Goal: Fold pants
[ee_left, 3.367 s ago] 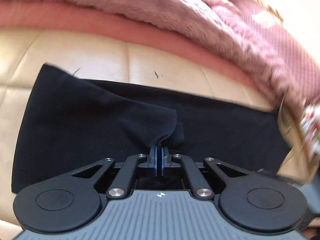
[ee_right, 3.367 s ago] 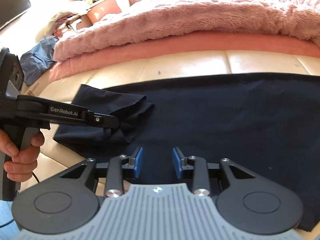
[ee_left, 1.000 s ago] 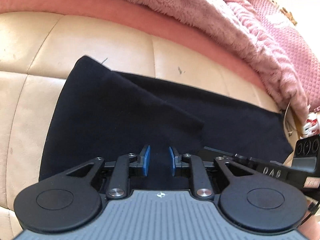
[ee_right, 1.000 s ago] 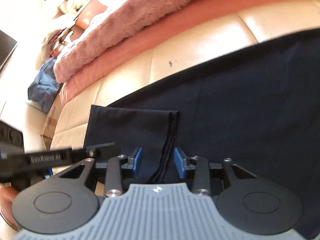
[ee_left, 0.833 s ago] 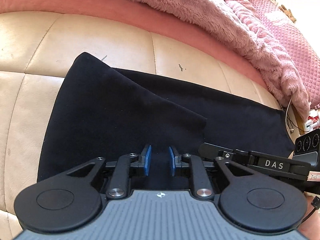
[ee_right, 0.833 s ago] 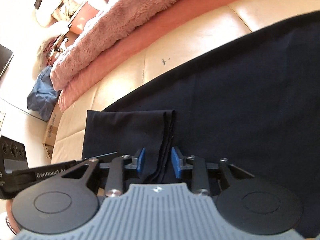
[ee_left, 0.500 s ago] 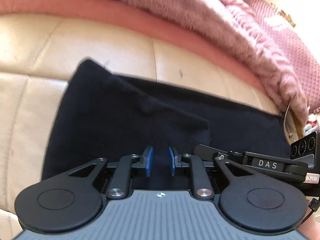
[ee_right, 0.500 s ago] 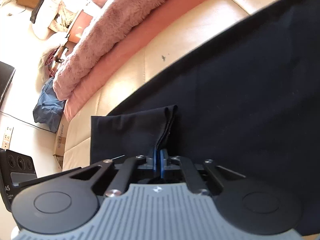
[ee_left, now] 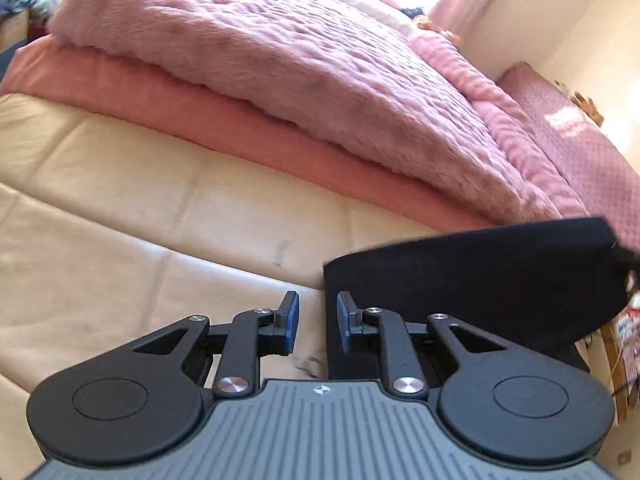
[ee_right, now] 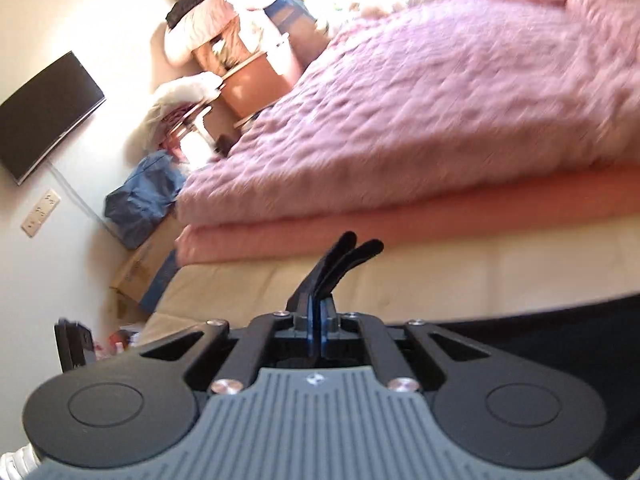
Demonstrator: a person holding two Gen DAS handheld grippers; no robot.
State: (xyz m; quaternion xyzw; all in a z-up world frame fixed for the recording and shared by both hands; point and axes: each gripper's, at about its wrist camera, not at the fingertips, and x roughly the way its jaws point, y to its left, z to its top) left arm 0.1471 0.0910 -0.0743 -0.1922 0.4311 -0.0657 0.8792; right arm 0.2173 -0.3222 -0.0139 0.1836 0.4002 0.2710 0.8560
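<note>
The black pants [ee_left: 476, 280] lie on the cream leather surface [ee_left: 140, 216] at the right of the left wrist view, with one layer lifted and folding over toward the right. My left gripper [ee_left: 313, 322] is open and empty, its right finger just over the pants' left edge. My right gripper [ee_right: 317, 322] is shut on a folded end of the pants [ee_right: 340, 262], which sticks up from between its pads. More of the pants [ee_right: 560, 344] spread at the lower right of that view.
A fluffy pink blanket [ee_left: 280, 68] over a salmon cover [ee_left: 200, 120] lies behind the cream surface. In the right wrist view a blue cloth bundle [ee_right: 144, 196], a cardboard box [ee_right: 144, 268], a wall TV [ee_right: 44, 112] and cluttered furniture [ee_right: 240, 60] stand at the left.
My right gripper has lifted the pinched pants end and carried it over to the right. My left gripper has stayed open; its view now shows mostly bare cream surface with the pants at the right.
</note>
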